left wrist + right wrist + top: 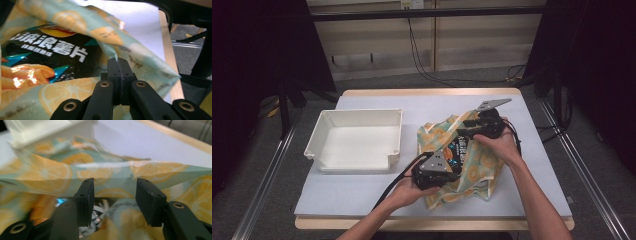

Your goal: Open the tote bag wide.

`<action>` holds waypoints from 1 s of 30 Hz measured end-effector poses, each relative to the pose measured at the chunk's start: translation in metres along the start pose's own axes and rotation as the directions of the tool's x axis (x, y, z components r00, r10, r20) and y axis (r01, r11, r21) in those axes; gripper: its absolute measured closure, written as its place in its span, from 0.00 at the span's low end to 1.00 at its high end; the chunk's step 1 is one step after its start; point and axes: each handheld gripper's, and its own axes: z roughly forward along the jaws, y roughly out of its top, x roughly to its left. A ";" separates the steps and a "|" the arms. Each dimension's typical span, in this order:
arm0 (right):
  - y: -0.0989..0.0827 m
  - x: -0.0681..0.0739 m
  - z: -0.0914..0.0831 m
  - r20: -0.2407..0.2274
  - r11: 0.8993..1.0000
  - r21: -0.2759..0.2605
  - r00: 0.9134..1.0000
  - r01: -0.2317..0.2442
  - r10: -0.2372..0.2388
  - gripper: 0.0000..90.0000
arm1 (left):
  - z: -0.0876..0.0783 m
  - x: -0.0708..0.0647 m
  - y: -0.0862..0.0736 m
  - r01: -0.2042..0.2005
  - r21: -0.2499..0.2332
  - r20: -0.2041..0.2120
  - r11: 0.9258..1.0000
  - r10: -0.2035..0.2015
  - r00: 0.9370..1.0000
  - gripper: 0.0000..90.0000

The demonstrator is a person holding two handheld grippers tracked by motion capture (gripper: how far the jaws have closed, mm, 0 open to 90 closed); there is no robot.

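A lemon-print bag [464,165] lies on the right half of the worktop [362,192], toward its near edge, with its mouth held apart by both grippers. The left gripper [451,165] comes in from the near edge at the bag's left side; in the left gripper view its jaws are pressed together on a fold of the bag's mouth edge [117,53], with the printed cloth running off to either side of them. Inside the opened bag sits a dark crisp packet [52,58] with white lettering and a glossy picture on its front, and in the high view the same packet [458,149] shows through the opening between the two grippers. The right gripper [466,131] reaches in from the right, over the far side of the bag; in the right gripper view its jaws stand about half apart with a clear gap between them, and the bag's upper rim [112,173] stretches across just beyond their tips without being clamped. A white tray [357,167] stands on the left half of the worktop, just beside the bag, apart from it.
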 end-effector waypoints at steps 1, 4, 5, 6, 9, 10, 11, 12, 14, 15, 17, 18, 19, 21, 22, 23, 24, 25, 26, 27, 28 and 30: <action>-0.001 -0.002 0.005 0.019 1.000 0.020 1.000 0.002 -0.002 0.53 | -0.001 -0.003 -0.001 -0.016 0.008 0.004 1.000 0.016 1.000 1.00; -0.013 -0.018 0.020 0.028 0.996 0.072 0.998 -0.052 0.050 0.69 | -0.001 -0.011 -0.005 -0.051 0.033 0.016 0.998 0.050 0.999 1.00; -0.015 -0.022 0.021 0.015 0.995 0.073 0.998 -0.065 0.064 0.80 | 0.000 -0.013 -0.005 -0.055 0.038 0.019 0.998 0.054 0.998 1.00; -0.017 -0.024 0.021 0.018 0.995 0.074 0.997 -0.070 0.069 0.88 | 0.001 -0.013 -0.006 -0.055 0.039 0.021 0.998 0.054 0.998 1.00; -0.018 -0.030 0.022 0.048 0.995 0.061 0.996 -0.083 0.080 1.00 | 0.003 -0.016 -0.007 -0.066 0.055 0.026 0.996 0.064 0.998 1.00; -0.018 -0.033 0.022 0.065 0.993 0.055 0.993 -0.103 0.099 1.00 | 0.003 -0.015 -0.008 -0.079 0.062 0.034 0.995 0.077 0.996 1.00; -0.018 -0.036 0.022 0.082 0.992 0.050 0.991 -0.113 0.109 1.00 | 0.003 -0.015 -0.008 -0.079 0.062 0.034 0.995 0.077 0.996 1.00; -0.018 -0.036 0.022 0.082 0.992 0.050 0.991 -0.113 0.109 1.00 | 0.004 -0.017 -0.009 -0.079 0.065 0.035 0.995 0.077 0.996 1.00; -0.020 -0.045 0.023 0.114 0.990 0.045 0.985 -0.136 0.130 1.00 | 0.004 -0.019 -0.012 -0.094 0.082 0.036 0.992 0.092 0.995 1.00; -0.025 -0.054 0.022 0.147 0.986 0.050 0.977 -0.161 0.152 1.00 | 0.004 -0.018 -0.017 -0.101 0.108 0.041 0.989 0.097 0.994 1.00; -0.029 -0.059 0.022 0.161 0.981 0.056 0.971 -0.186 0.175 1.00 | 0.005 -0.017 -0.021 -0.092 0.107 0.043 0.990 0.087 0.995 1.00; -0.029 -0.059 0.022 0.161 0.981 0.056 0.971 -0.186 0.175 1.00 | 0.005 -0.017 -0.021 -0.092 0.107 0.043 0.990 0.087 0.995 1.00; -0.033 -0.062 0.024 0.170 0.979 0.074 0.969 -0.192 0.177 1.00 | 0.005 -0.016 -0.022 -0.088 0.109 0.045 0.990 0.084 0.995 1.00; -0.037 -0.061 0.024 0.156 0.978 0.066 0.970 -0.199 0.187 1.00 | 0.004 -0.013 -0.022 -0.064 0.091 0.034 0.994 0.061 0.998 1.00; -0.038 -0.061 0.023 0.137 0.978 0.051 0.972 -0.202 0.194 0.96 | 0.003 -0.013 -0.022 -0.055 0.081 0.029 0.995 0.053 0.998 1.00; -0.039 -0.059 0.020 0.116 0.979 0.042 0.974 -0.200 0.194 0.86 | 0.002 -0.013 -0.022 -0.038 0.067 0.025 0.997 0.037 0.999 0.97; -0.038 -0.056 0.016 0.114 0.980 0.030 0.975 -0.197 0.192 0.77 | 0.001 -0.011 -0.021 -0.028 0.061 0.028 0.998 0.026 0.999 0.96; -0.037 -0.052 0.011 0.110 0.982 0.013 0.976 -0.189 0.187 0.70 | 0.000 -0.010 -0.019 -0.020 0.044 0.018 0.999 0.019 1.000 0.94; -0.037 -0.052 0.011 0.110 0.982 0.013 0.976 -0.189 0.187 0.70 | 0.000 -0.010 -0.019 -0.020 0.044 0.018 0.999 0.019 1.000 0.90; -0.036 -0.048 0.006 0.102 0.983 0.008 0.978 -0.184 0.182 0.65 | -0.002 -0.009 -0.018 -0.009 0.033 0.005 0.999 0.009 1.000 0.90; -0.034 -0.043 -0.001 0.088 0.986 -0.002 0.982 -0.167 0.166 0.60 | -0.004 -0.007 -0.017 0.007 0.023 -0.003 1.000 -0.007 1.000 0.86; -0.033 -0.031 -0.019 0.057 0.986 -0.033 0.984 -0.164 0.166 0.50 | -0.006 -0.006 -0.013 0.034 -0.003 -0.013 0.999 -0.034 0.999 0.77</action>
